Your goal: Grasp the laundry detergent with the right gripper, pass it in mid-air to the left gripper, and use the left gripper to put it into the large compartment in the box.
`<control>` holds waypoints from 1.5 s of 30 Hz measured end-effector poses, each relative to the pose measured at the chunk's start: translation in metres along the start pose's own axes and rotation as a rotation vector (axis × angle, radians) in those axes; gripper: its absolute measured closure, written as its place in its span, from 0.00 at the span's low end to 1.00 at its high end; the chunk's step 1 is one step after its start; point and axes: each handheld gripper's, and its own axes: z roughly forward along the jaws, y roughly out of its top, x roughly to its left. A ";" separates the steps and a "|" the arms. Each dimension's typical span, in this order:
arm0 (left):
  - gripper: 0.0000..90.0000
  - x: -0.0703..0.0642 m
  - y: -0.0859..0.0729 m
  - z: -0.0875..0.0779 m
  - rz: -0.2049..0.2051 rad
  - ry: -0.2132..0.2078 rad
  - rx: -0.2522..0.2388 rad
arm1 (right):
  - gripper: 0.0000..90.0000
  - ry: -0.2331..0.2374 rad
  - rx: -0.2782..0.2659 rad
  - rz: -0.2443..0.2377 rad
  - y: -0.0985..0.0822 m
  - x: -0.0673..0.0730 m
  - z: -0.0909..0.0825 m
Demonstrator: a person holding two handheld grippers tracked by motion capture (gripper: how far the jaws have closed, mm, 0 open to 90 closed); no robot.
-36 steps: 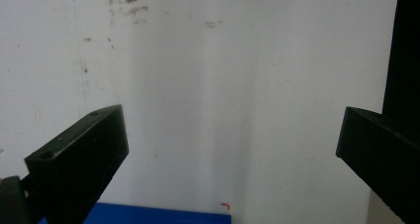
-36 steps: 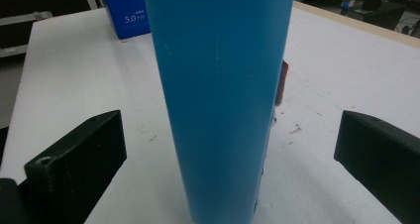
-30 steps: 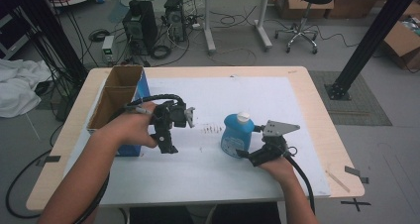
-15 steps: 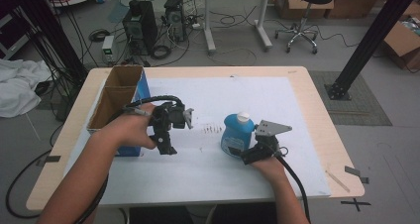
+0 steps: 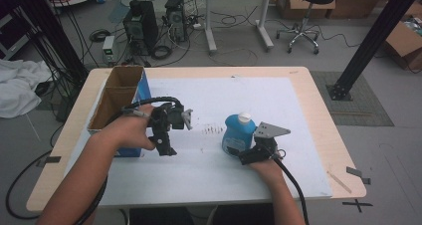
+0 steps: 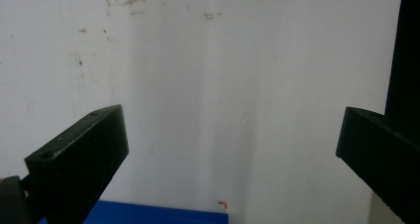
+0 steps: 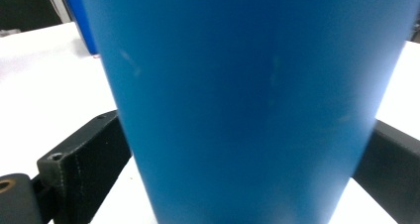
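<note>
High view: my right hand-held gripper (image 5: 247, 154) has slid forward over the last second until it reaches the base of the blue bottle (image 5: 238, 134), which stands upright mid-surface (image 5: 298, 115). My left hand-held gripper (image 5: 166, 130) hangs beside the cardboard box (image 5: 115, 98), unmoved.

Left gripper view: its 2 jaws stand wide apart over bare white surface, nothing between them.

Right gripper view: the blue bottle (image 7: 247, 100) sits between my jaws, which have just been closing; they flank it, and I judge the squeeze not yet firm.
</note>
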 end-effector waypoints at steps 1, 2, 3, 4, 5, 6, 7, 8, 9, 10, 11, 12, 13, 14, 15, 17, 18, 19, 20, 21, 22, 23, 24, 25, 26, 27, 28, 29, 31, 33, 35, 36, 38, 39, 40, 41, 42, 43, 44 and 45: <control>0.00 0.000 0.000 0.000 -0.001 0.000 -0.002 | 0.04 0.001 0.000 0.002 -0.001 0.000 0.000; 0.00 0.000 0.000 0.000 0.000 0.001 -0.002 | 0.04 0.002 0.000 0.008 -0.001 0.000 0.001; 0.00 0.000 0.000 0.000 -0.001 0.001 -0.003 | 0.06 -0.001 -0.004 0.010 -0.002 0.000 0.001; 0.00 0.000 0.000 0.000 -0.001 0.001 -0.003 | 0.07 0.000 -0.004 0.015 -0.002 0.000 0.001; 0.00 0.000 0.001 0.001 0.001 -0.001 0.000 | 0.07 0.000 -0.004 0.015 -0.002 0.000 0.001; 0.00 0.000 0.001 0.001 0.001 -0.001 0.002 | 0.08 -0.002 -0.006 0.018 -0.003 0.000 0.001; 0.00 -0.001 0.001 0.002 0.002 -0.002 0.004 | 0.09 -0.005 -0.008 0.019 -0.003 0.000 0.001; 0.00 -0.001 0.000 0.002 0.001 -0.003 0.005 | 0.10 -0.004 -0.010 0.020 -0.003 0.000 0.000; 0.00 -0.001 0.000 0.002 0.002 -0.004 0.006 | 0.12 -0.003 -0.013 0.021 -0.003 0.000 0.000; 0.00 0.000 0.000 0.003 0.002 -0.005 0.007 | 0.12 -0.007 -0.016 0.018 -0.003 0.000 0.000; 0.00 0.000 0.000 0.003 0.000 -0.005 0.008 | 0.15 -0.006 -0.018 0.017 -0.003 0.000 0.000; 0.00 0.000 0.000 0.003 0.000 -0.005 0.008 | 0.15 -0.006 -0.018 0.017 -0.003 0.000 0.000; 0.00 0.000 -0.001 0.003 -0.001 -0.006 0.008 | 0.15 -0.004 -0.020 0.019 -0.003 0.000 -0.001; 0.00 0.000 -0.001 0.003 -0.001 -0.006 0.008 | 0.15 -0.004 -0.020 0.019 -0.003 0.000 -0.001; 0.00 0.000 -0.001 0.003 -0.001 -0.006 0.007 | 0.16 -0.005 -0.020 0.018 -0.003 0.000 -0.001; 0.00 0.000 0.000 0.003 -0.001 -0.005 0.006 | 0.17 -0.005 -0.023 0.016 -0.003 0.000 -0.001; 0.00 0.000 0.000 0.003 -0.002 -0.006 0.006 | 0.17 -0.004 -0.025 0.017 -0.003 0.001 -0.001; 0.00 0.000 0.000 0.003 0.000 -0.006 0.007 | 0.18 -0.004 -0.028 0.017 -0.003 0.001 -0.002; 0.00 0.000 0.000 0.003 0.000 -0.006 0.007 | 0.18 -0.004 -0.028 0.017 -0.003 0.001 -0.002; 0.00 0.000 0.000 0.003 0.000 -0.007 0.008 | 0.20 -0.001 -0.033 0.014 -0.003 0.001 -0.002; 0.00 0.000 0.000 0.003 0.000 -0.007 0.008 | 0.20 -0.001 -0.033 0.014 -0.003 0.001 -0.002; 0.00 -0.001 0.000 0.003 0.001 -0.007 0.009 | 0.21 -0.002 -0.034 0.014 -0.003 0.001 -0.003; 0.00 -0.001 0.000 0.003 0.001 -0.007 0.007 | 0.21 -0.002 -0.034 0.014 -0.003 0.001 -0.003; 0.00 -0.001 0.001 0.003 0.000 -0.006 0.006 | 0.22 0.001 -0.037 0.016 -0.003 0.001 -0.003; 0.00 -0.001 0.001 0.003 0.001 -0.006 0.010 | 0.22 0.001 -0.037 0.016 -0.003 0.001 -0.003; 0.00 -0.001 0.001 0.003 0.002 -0.006 0.009 | 0.23 0.002 -0.036 0.016 -0.003 0.001 -0.004; 0.00 -0.001 0.001 0.003 0.001 -0.006 0.008 | 0.23 0.002 -0.036 0.016 -0.003 0.001 -0.004; 0.00 -0.001 0.001 0.003 0.000 -0.007 0.008 | 0.25 0.007 -0.038 0.019 -0.003 0.001 -0.004; 0.00 -0.001 0.002 0.003 -0.001 -0.010 0.010 | 0.25 0.007 -0.038 0.019 -0.003 0.001 -0.004; 0.00 -0.001 0.002 0.003 0.001 -0.009 0.010 | 0.27 0.008 -0.041 0.017 -0.002 0.001 -0.004; 0.00 -0.001 0.002 0.004 0.003 -0.010 0.013 | 0.29 0.007 -0.042 0.012 -0.002 0.001 -0.004; 0.00 -0.001 0.003 0.004 0.003 -0.010 0.013 | 0.29 0.007 -0.042 0.012 -0.002 0.001 -0.004; 0.00 -0.001 0.003 0.004 0.006 -0.010 0.016 | 0.31 0.002 -0.038 0.008 -0.002 0.002 -0.004; 0.00 -0.001 0.003 0.004 0.002 -0.010 0.014 | 0.33 0.003 -0.036 0.007 -0.002 0.002 -0.004; 0.00 -0.001 0.003 0.004 0.002 -0.010 0.014 | 0.33 0.003 -0.036 0.007 -0.002 0.002 -0.004; 0.00 -0.001 0.003 0.005 0.003 -0.010 0.014 | 0.35 0.007 -0.038 0.005 -0.002 0.002 -0.004; 0.00 -0.001 0.003 0.005 0.003 -0.010 0.014 | 0.35 0.007 -0.038 0.005 -0.002 0.002 -0.004; 0.00 0.000 0.002 0.004 0.003 -0.012 0.016 | 0.37 0.011 -0.041 0.003 -0.002 0.002 -0.003; 0.00 0.000 0.002 0.004 0.003 -0.012 0.016 | 0.37 0.011 -0.041 0.003 -0.002 0.002 -0.003; 0.00 0.000 0.002 0.005 0.001 -0.012 0.017 | 0.38 0.010 -0.045 0.001 -0.002 0.002 -0.003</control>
